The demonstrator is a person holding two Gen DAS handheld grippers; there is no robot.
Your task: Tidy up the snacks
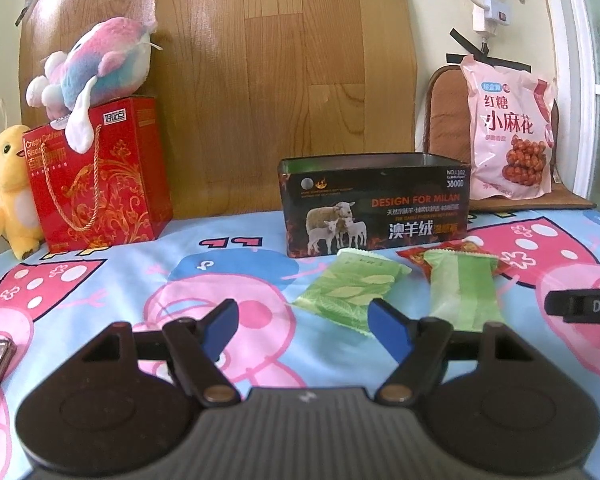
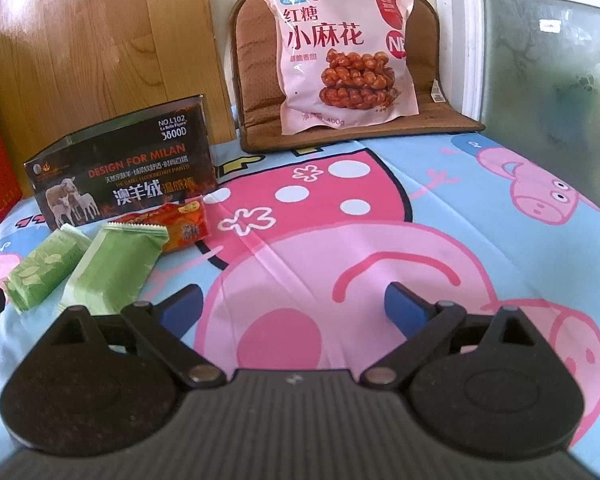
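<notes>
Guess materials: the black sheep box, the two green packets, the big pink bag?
Black sheep box: looks like printed tin, glossy, with a thin greenish metallic inner wall; could be coated card. Green packets: matte plastic film with crimped, serrated end seals. Pink bag: glossy plastic film, creased and reflective.

- Both views are bright with daylight; the frosted window (image 2: 552, 80) at the right glows softly.
- Glare streaks the wood panel (image 1: 260, 80), and the pink bag (image 2: 340, 48) shows a mild sheen.
- Shadows are soft and short under the tin (image 1: 376, 208).
- Fisheye bending curves the edges, and the corners go dark.
- Focus is slightly soft overall, and the colours look washed.
</notes>
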